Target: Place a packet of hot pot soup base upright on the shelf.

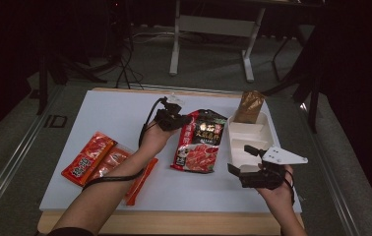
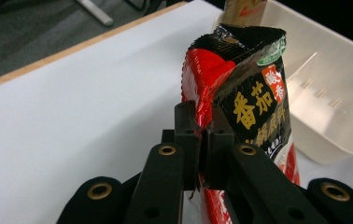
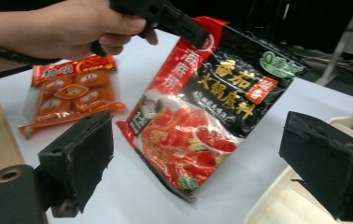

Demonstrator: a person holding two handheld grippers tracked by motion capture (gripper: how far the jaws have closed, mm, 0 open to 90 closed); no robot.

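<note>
Because the left gripper (image 2: 204,135) has its fingers clamped on one top corner of the hot pot soup base pouch (image 1: 199,140), the pouch hangs tilted, its upper end lifted off the counter (image 1: 120,110) and its lower edge apparently resting on it, probably for carrying to the white tray (image 1: 267,129) just beside. The right gripper (image 3: 202,154), fingers wide apart and holding nothing, waits near the tray's front corner, facing the pouch.

Left hand-held gripper (image 3: 191,29) lifts the soup-base pouch (image 3: 202,116) off the table (image 3: 118,196).
</note>
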